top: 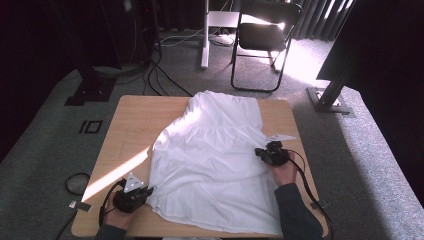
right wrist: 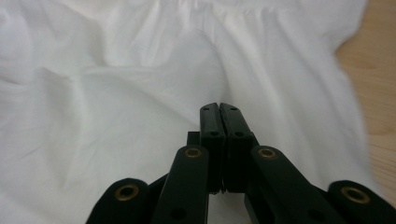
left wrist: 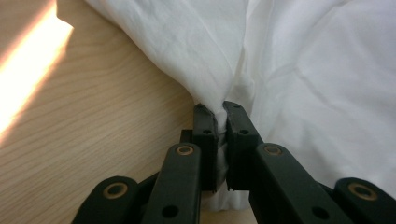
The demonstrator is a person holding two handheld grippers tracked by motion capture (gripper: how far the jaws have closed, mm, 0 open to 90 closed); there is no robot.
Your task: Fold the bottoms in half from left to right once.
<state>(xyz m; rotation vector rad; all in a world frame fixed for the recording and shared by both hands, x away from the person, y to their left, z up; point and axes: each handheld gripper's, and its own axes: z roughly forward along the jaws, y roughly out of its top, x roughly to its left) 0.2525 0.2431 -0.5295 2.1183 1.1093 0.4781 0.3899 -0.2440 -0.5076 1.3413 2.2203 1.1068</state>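
Observation:
A white garment (top: 215,155) lies spread and rumpled over the wooden table (top: 135,120). At its near left corner my left gripper (top: 150,190) is shut on a bunched fold of the cloth. In the left gripper view the white fabric (left wrist: 303,70) is pinched between the two black jaws (left wrist: 219,108). My right gripper (top: 259,151) rests at the garment's right edge, pointing left over it. In the right gripper view its jaws (right wrist: 219,106) are pressed flat together above the cloth (right wrist: 116,93), and no fabric shows between them.
Bare wood lies left of the garment, crossed by a strip of sunlight (top: 117,172). Beyond the table stand a black folding chair (top: 265,35), a white post (top: 205,35) and black stand bases (top: 90,92). Cables (top: 160,75) trail over the grey carpet.

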